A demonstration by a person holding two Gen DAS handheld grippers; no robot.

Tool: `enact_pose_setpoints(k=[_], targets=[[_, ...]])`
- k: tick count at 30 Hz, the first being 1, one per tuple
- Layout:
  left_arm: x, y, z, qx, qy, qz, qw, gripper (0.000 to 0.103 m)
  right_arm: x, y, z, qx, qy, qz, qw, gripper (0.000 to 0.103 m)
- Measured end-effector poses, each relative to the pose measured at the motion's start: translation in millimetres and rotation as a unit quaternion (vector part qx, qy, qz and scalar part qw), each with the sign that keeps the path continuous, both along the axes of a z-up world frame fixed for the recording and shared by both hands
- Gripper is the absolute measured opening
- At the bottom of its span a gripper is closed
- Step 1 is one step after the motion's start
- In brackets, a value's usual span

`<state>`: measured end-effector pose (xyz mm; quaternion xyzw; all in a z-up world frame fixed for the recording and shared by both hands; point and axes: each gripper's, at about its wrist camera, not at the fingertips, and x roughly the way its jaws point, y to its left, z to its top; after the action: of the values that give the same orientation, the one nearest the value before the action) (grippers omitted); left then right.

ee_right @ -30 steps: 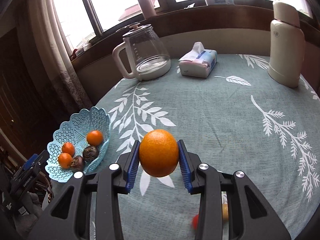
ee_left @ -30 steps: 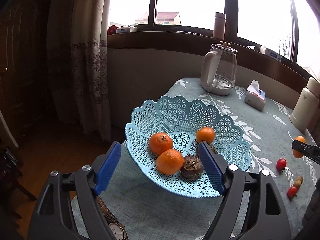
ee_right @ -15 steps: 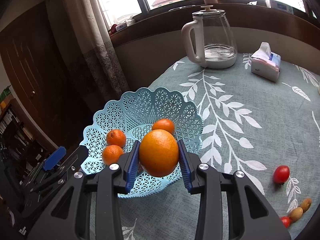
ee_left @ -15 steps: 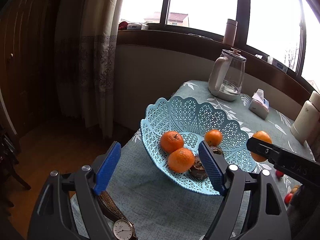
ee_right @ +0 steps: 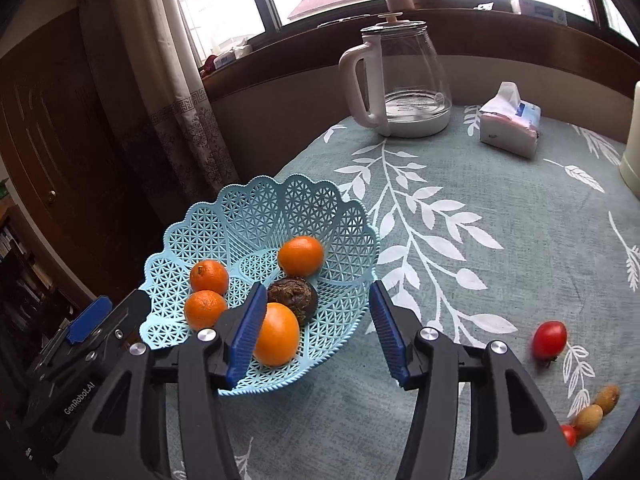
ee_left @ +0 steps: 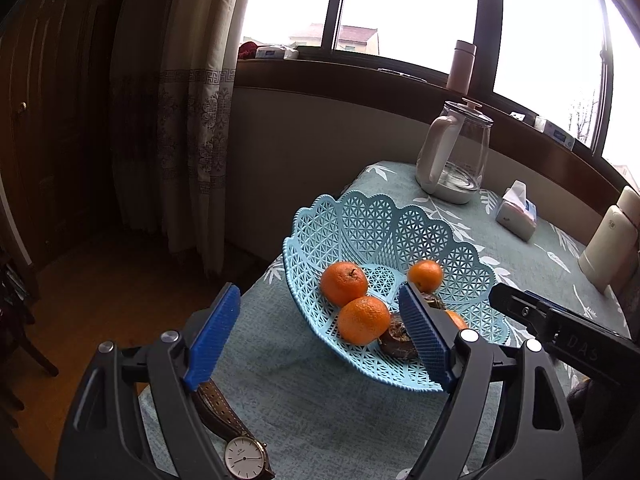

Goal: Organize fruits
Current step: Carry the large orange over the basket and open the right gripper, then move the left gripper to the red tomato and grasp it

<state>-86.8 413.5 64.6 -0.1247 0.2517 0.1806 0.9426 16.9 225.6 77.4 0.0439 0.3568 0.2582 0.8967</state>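
A light blue lattice basket (ee_right: 320, 208) (ee_left: 360, 220) stands at the table's left edge. In it lie several oranges and a dark brown fruit (ee_right: 294, 296). The biggest orange (ee_right: 277, 334) rests at the basket's near side, just beside the left finger of my right gripper (ee_right: 318, 332), which stands open over the near rim. My left gripper (ee_left: 320, 336) is open and holds nothing, hovering in front of the basket. A red cherry tomato (ee_right: 549, 339), two small tan fruits (ee_right: 597, 408) and a second red one (ee_right: 568, 434) lie on the cloth at right.
A glass kettle (ee_right: 400, 80), a tissue pack (ee_right: 510, 122) and a cream flask (ee_left: 608, 248) stand at the back of the table. A wristwatch (ee_left: 240, 454) lies near the table's front corner. The table edge drops to the floor left of the basket.
My right gripper carried the big orange over to the basket, then opened and let it go; it now lies inside. The left gripper has drawn back a little and stayed open.
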Motion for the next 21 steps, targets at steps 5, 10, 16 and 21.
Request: enact_pose_setpoints(k=[5, 10, 16, 21], targets=[[1.6, -12.7, -0.1, 0.009, 0.001, -0.015, 0.9998, 0.087, -3.2, -19.3, -3.7, -0.009, -0.008, -0.022, 1.000, 0.054], [3.6, -19.8, 1.0, 0.013, 0.002, -0.020, 0.9997, 0.087, -2.2, -41.7, -3.4, -0.002, -0.008, -0.049, 0.999, 0.054], [4.2, -24.9, 2.8, 0.016, 0.003, -0.023, 0.9996, 0.090, -3.4, -71.2, -5.8, 0.006, -0.006, -0.081, 0.997, 0.054], [5.1, -34.0, 4.6, 0.024, 0.004, -0.032, 0.9992, 0.090, -3.5, -99.7, -11.0, 0.004, -0.004, -0.109, 0.994, 0.054]])
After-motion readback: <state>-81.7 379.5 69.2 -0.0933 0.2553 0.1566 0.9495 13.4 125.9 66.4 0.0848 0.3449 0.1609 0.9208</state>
